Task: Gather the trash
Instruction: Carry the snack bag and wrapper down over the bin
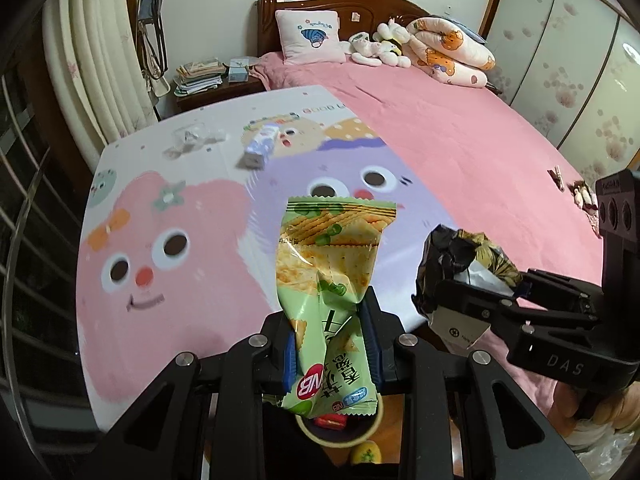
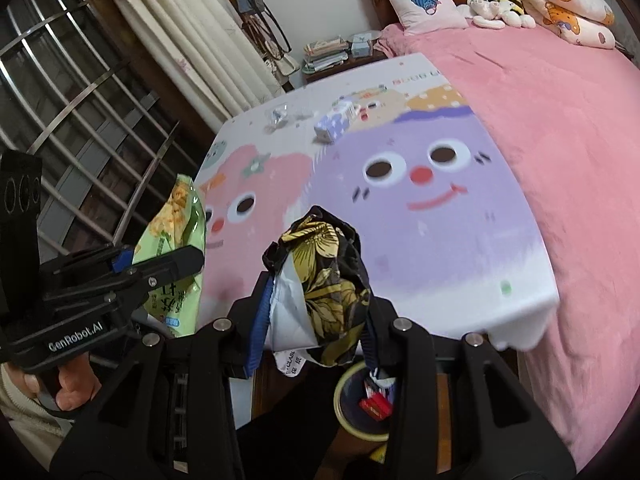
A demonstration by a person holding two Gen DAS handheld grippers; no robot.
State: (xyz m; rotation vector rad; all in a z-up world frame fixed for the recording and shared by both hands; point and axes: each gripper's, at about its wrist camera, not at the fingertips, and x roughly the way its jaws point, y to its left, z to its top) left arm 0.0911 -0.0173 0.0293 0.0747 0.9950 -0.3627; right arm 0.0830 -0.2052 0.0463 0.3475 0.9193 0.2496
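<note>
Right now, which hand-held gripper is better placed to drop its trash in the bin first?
Left, marginally. The left hand-held gripper holds the green cracker wrapper with its lower end hanging right over the trash bin. The right hand-held gripper holds its black floral wrapper just left of the bin.

My frame hides most of bin (image 2: 362, 424) rim; red scraps (image 2: 374, 404) inside unreadable. Clear wrapper (image 1: 188, 138) + small carton (image 1: 258, 148) too blurred to ID.

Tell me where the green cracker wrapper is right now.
The green cracker wrapper is pinched in the left gripper, above the trash bin, left of the right gripper's black floral wrapper.
</note>
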